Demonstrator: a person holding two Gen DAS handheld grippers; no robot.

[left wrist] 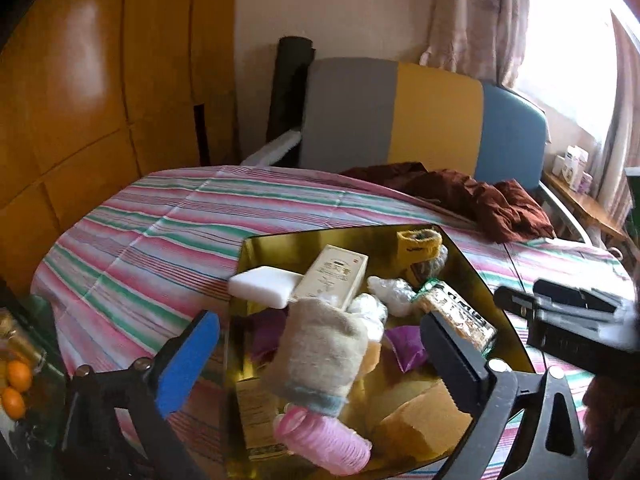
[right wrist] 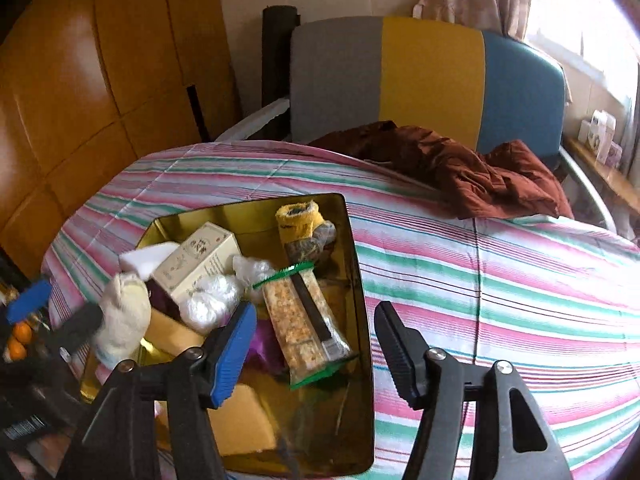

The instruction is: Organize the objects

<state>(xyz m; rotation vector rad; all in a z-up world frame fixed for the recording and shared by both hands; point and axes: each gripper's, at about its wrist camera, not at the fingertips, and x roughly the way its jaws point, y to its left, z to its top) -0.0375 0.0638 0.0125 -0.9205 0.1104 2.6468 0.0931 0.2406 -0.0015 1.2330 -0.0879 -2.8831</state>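
nearest to us, our left gripper [left wrist: 320, 344] stands wide open over the shiny gold metal tin [left wrist: 472, 268], its blue pad and black pad well apart. a cream sock with a pale blue cuff [left wrist: 320, 348] sits between them, and neither pad presses on it. we cannot tell whether the sock rests on the pile or hangs in the air. our right gripper [right wrist: 316, 340] is partly open above the tin's right rim and holds nothing.

inside the tin lie a pink roller [left wrist: 328, 440], tan sponge blocks [left wrist: 424, 420], purple cloth [left wrist: 404, 348], a clear packet of crisp rice snack with green ends [right wrist: 304, 328], white plastic-wrapped bundles [right wrist: 212, 300], a cream printed carton [left wrist: 332, 276], a white block [left wrist: 264, 284] and a yellow rolled sock [right wrist: 298, 216].

the tin rests on a bed covered in a pink, green and white striped sheet [right wrist: 500, 280]. farther back lie a crumpled maroon cloth [right wrist: 460, 168] and a grey, yellow and blue headboard [right wrist: 432, 76].
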